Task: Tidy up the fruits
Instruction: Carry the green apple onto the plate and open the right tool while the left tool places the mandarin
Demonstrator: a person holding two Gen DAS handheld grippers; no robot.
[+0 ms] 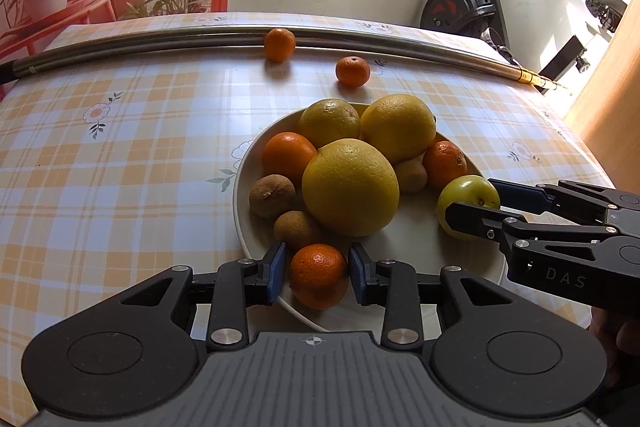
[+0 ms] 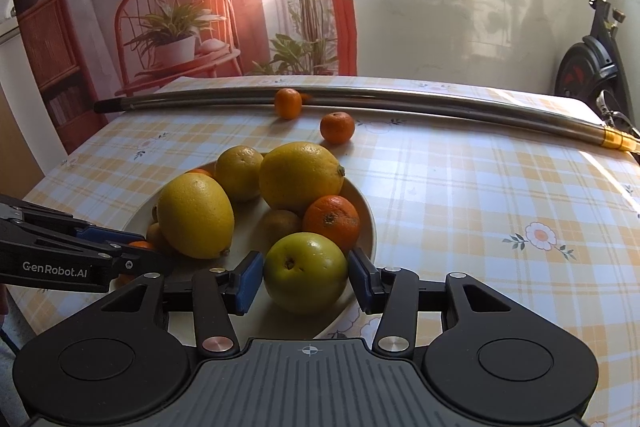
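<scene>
The left gripper (image 1: 317,275) brackets a mandarin (image 1: 319,275) at the near rim of the white plate (image 1: 242,203); its blue pads (image 1: 276,273) sit just beside the peel, and contact cannot be told. The right gripper (image 2: 306,279) likewise straddles a green apple (image 2: 305,271) on the plate's near edge, pads close at each side, grip uncertain. Seen from the left wrist, the right gripper's black body reads "DAS"; from the right wrist, the left gripper's side reads "GenRobot.AI". The plate also holds three large yellow citrus fruits (image 1: 350,187), more mandarins and small brown fruits. Two loose mandarins (image 1: 352,71) lie on the checked bench (image 1: 120,167) near a metal pole (image 1: 160,41).
</scene>
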